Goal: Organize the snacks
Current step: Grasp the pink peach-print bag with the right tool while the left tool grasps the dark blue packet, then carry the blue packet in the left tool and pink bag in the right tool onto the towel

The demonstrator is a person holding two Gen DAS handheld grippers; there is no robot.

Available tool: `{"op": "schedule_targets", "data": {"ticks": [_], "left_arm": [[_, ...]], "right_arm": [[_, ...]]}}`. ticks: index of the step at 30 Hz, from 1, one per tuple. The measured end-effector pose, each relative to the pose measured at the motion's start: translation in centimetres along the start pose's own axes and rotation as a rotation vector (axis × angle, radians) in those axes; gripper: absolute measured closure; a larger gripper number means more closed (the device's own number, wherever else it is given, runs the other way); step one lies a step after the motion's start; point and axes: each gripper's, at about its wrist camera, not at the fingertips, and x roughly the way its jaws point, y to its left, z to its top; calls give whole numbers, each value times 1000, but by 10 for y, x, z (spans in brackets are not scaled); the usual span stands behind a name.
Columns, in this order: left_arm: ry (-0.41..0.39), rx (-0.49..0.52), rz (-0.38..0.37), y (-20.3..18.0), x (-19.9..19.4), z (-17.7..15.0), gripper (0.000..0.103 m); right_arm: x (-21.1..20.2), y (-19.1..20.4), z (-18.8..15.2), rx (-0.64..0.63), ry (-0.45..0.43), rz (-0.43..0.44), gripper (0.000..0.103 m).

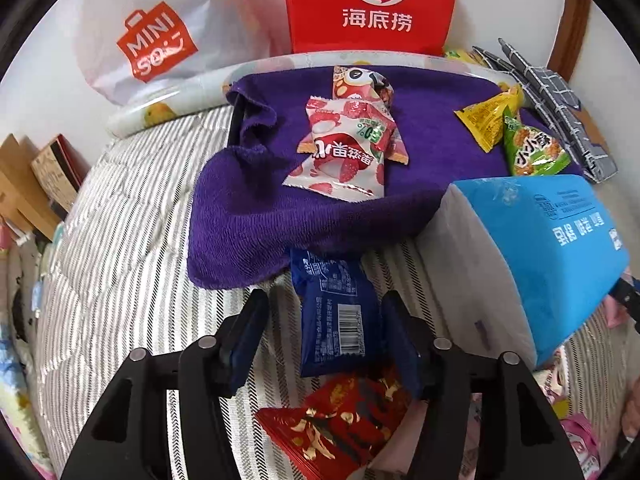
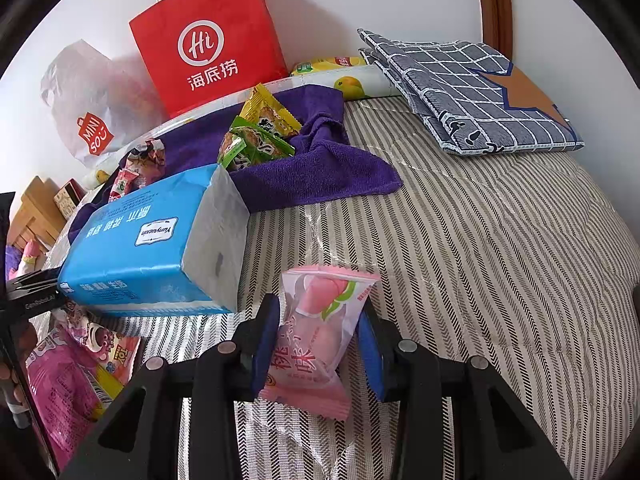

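My left gripper point(image 1: 324, 312) is open, its fingers astride a dark blue snack packet point(image 1: 338, 316) lying on the striped bed; they do not touch it. A red packet point(image 1: 340, 424) lies below it. On the purple towel point(image 1: 256, 216) lie a strawberry-print packet point(image 1: 344, 148), a yellow packet point(image 1: 486, 120) and a green packet point(image 1: 532, 150). My right gripper point(image 2: 320, 320) is shut on a pink peach packet point(image 2: 316, 336), held just above the bed. The yellow packet point(image 2: 268, 110) and green packet point(image 2: 252, 148) also show on the towel point(image 2: 320, 172) in the right wrist view.
A blue tissue pack point(image 1: 532, 264) point(image 2: 156, 248) stands between the grippers. A red paper bag point(image 2: 208, 44) and a white Miniso bag point(image 2: 86, 104) lean on the wall. A folded checked cloth point(image 2: 472, 92) lies at the bed's far right. Pink packets point(image 2: 68, 384) lie at the left.
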Motion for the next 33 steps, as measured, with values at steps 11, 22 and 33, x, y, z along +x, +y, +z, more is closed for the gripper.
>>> {"op": "schedule_targets", "data": {"ticks": [11,22,33], "left_arm": [[-36,16,24,2,-4,-3,59],[-83,-17,-17,8,-39,-5,59],[-121,-6,-75,-3,-78,-17,59]], "right_arm": [[0,0,0,0,0,0,66],[0,0,1,-1,0,0,66],[-26,12,-4,-22,-42,-17,73]]}}
